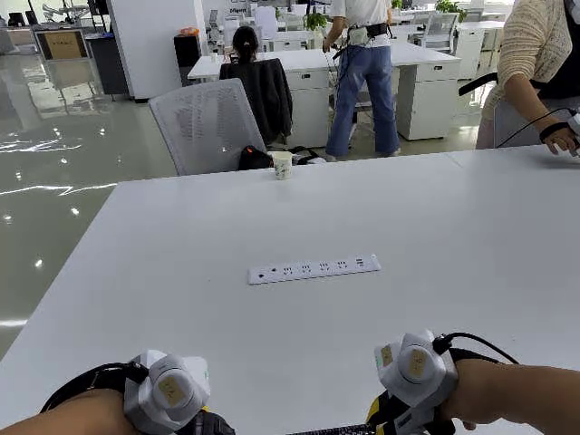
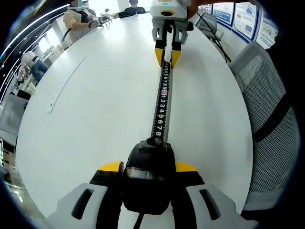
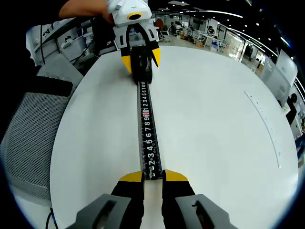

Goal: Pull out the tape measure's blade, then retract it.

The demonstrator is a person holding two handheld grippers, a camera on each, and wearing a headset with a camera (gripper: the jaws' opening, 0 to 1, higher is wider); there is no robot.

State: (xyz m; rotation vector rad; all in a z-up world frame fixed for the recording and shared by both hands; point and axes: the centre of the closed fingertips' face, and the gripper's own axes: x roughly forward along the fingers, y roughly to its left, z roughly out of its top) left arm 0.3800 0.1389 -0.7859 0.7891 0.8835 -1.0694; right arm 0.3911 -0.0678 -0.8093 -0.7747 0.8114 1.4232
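The left gripper [image 2: 148,167], at the bottom of its own view, clamps the black body of a tape measure [image 2: 147,183] between yellow-tipped jaws spread as wide as the case. The right gripper [image 3: 153,177], at the bottom of its view, has its jaws drawn narrow and pinched on the tip of the blade [image 3: 148,129]. The black blade with white numbers is pulled out and runs in a straight line from one gripper to the other, low over the tabletop.

In the head view a broad white table [image 1: 272,217] fills the middle and lower frame. A grey mesh chair [image 1: 208,122] stands beyond its far edge at upper left. A person in jeans [image 1: 362,63] stands at another desk, top centre, and a second person [image 1: 535,54] rests a hand on the table at upper right. A white power strip [image 1: 314,268] lies at the centre of the table, well apart from both grippers. A paper cup [image 1: 283,165] sits at the far edge. Nothing lies across the blade's line. The tape measure lies along the table's near edge, at the bottom of the head view, its case at the left gripper and its tip at the right.
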